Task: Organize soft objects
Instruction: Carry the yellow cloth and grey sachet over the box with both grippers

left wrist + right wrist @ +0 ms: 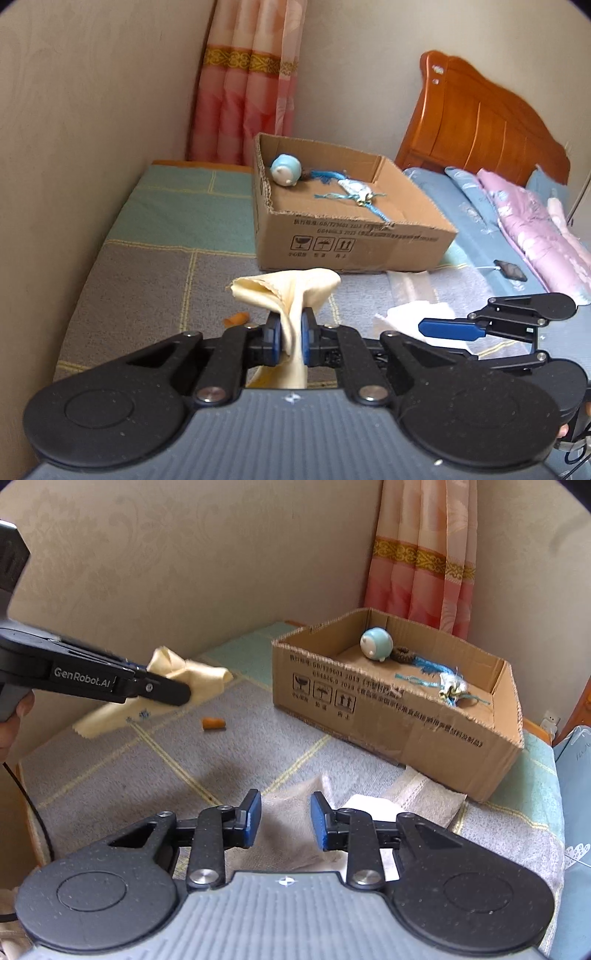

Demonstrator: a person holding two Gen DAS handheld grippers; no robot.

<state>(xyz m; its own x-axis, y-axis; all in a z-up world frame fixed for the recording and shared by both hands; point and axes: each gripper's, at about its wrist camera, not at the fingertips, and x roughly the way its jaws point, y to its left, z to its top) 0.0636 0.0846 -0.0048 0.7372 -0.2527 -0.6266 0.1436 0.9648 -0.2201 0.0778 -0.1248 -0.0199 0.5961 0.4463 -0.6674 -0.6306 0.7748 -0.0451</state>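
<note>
Patchwork bedding (258, 746) lies under your grippers. Your left gripper (294, 334) pinches a crumpled pale yellow cloth (291, 291); its arm reads "GenRobot.AI". Your right gripper (285, 821) stands open over a grey cloth (286, 823).

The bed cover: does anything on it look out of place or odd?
Yes. A small orange scrap lies alone on the grey blanket, apart from the cardboard box. It looks like stray litter; what it is cannot be told.

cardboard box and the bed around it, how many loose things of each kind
Cloths: 3, the yellow cloth in the left gripper, a white cloth, a grey cloth under the right gripper
Round blue toys: 1 in the cardboard box
Tasselled charms: 1
Orange bits: 1
Total: 6
</note>
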